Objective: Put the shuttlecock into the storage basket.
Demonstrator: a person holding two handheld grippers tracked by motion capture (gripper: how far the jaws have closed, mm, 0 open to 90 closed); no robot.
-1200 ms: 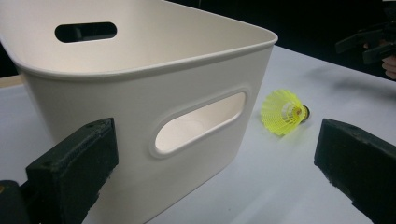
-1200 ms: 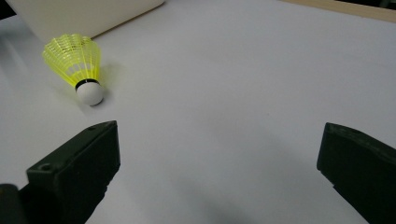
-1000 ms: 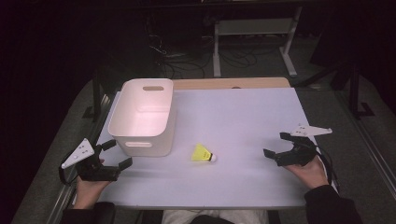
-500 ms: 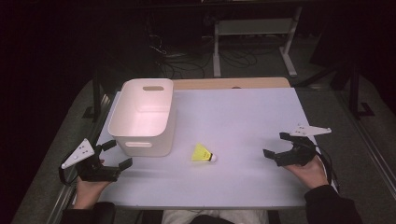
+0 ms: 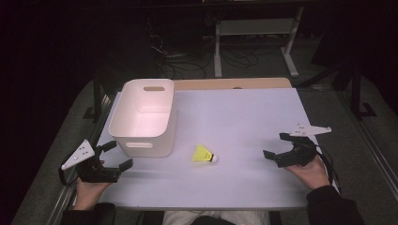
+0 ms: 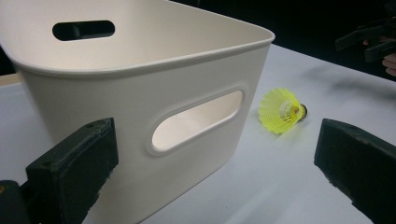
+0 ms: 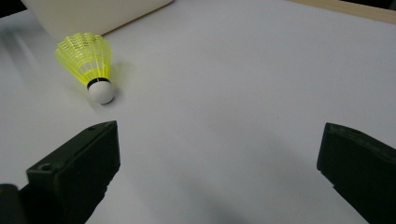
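Although no writing can be read anywhere, the white desk (image 5: 244, 117) is well lit. On its left half stands a white bin (image 5: 143, 117), empty, with slot handles in its near and far walls. Just right of the bin's near corner lies a yellow shuttlecock (image 5: 204, 154) on its side, with a mesh skirt, a black band and a white cork tip pointing right. Well apart from it, the left gripper (image 5: 114, 156) rests at the near left and the right gripper (image 5: 276, 146) at the near right, each with fingers spread around nothing.

bin (image 5: 143, 117) left-rear on table (image 5: 244, 117) | shuttlecock (image 5: 204, 154) on table, just right-front of bin
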